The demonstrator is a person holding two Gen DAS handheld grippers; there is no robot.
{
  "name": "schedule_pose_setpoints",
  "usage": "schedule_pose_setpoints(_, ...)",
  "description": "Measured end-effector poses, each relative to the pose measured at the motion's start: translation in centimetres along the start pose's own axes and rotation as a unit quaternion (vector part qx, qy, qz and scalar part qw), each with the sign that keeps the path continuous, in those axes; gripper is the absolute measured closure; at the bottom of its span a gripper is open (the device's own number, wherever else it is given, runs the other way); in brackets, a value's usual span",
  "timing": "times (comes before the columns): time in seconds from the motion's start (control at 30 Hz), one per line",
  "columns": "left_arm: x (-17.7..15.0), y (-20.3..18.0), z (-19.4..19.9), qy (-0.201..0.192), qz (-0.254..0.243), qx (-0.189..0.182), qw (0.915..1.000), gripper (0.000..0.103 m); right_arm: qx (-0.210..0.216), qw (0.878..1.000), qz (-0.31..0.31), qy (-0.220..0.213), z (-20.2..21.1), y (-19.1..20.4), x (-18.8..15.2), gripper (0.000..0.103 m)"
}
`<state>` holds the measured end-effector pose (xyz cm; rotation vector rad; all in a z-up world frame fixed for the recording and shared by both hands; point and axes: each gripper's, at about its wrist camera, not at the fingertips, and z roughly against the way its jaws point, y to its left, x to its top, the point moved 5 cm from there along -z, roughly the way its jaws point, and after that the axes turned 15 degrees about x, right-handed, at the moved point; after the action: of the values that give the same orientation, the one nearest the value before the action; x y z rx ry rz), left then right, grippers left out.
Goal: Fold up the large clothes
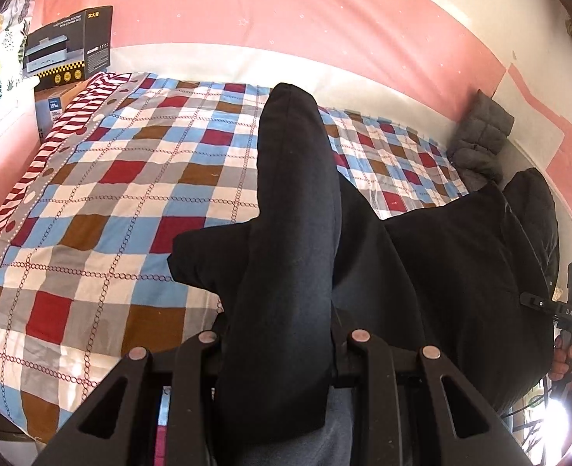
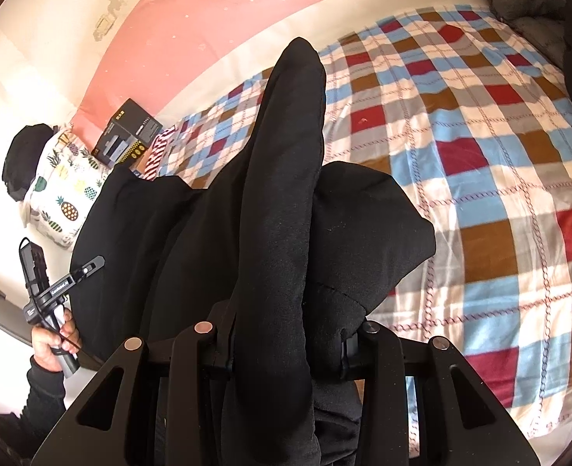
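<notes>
left wrist view: the left tongs (image 1: 276, 353) are clenched partway on a thick fold of a black garment (image 1: 297, 202), which bulges up between the two fingers and hides their tips. the rest of the garment hangs to the right, lifted above a bed (image 1: 92, 202) covered in a red, blue, brown and white checked sheet. at the right edge the right tongs (image 1: 534, 303) pinch another part of the same cloth, with a hand (image 1: 569, 361) on the handle. only this view shows a grey quilted cushion (image 1: 480, 136) leaning on the pink wall (image 1: 286, 11). a printed appliance box (image 1: 68, 46) stands at the bed's far left corner; what it contains cannot be seen.

right wrist view: the right tongs (image 2: 286, 349) are likewise clenched partway on a bunched fold of the black garment (image 2: 286, 178), cloth filling the gap. at the left edge, the left tongs (image 2: 88, 268) grip the garment's other end, held by a hand (image 2: 53, 341) in a dark sleeve (image 2: 33, 396). only this view shows a pineapple-print pillow (image 2: 65, 194) in full and a dark bundle (image 2: 24, 159) beside it.
</notes>
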<state>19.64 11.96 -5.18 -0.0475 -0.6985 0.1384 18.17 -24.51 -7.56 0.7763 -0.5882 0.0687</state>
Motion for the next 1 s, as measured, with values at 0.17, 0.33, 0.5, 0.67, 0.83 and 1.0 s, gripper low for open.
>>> schedule_pose_setpoints(0.17, 1.9, 1.7, -0.1, -0.008, 0.011, 0.002, 0.9999, 0.072, 0.01, 1.0, 0.012, -0.001, -1.5, 1.5, 1.8, 0.067)
schedule_pose_setpoints(0.33, 5.0, 4.1, -0.5, -0.023, 0.022, 0.008, 0.9995, 0.072, 0.024, 1.0, 0.021, -0.003, -4.0, 2.9, 4.4, 0.067)
schedule_pose_setpoints(0.5, 8.6, 6.9, -1.5, -0.037, 0.033, 0.015, 0.9986, 0.072, 0.037, 0.999, 0.027, -0.002, -7.3, 4.0, 7.4, 0.067)
schedule_pose_setpoints(0.67, 12.8, 9.4, -3.7, -0.043, 0.04, 0.025, 0.9979, 0.072, 0.047, 0.998, 0.035, 0.0, -11.2, 4.7, 10.8, 0.066)
schedule_pose_setpoints(0.83, 17.5, 11.3, -6.6, -0.052, 0.048, 0.028, 0.9971, 0.072, 0.054, 0.998, 0.037, -0.003, -15.3, 4.8, 14.8, 0.066)
schedule_pose_setpoints(1.0, 21.7, 12.7, -10.8, -0.052, 0.051, 0.033, 0.9968, 0.071, 0.056, 0.998, 0.032, -0.007, -19.0, 3.5, 18.6, 0.066)
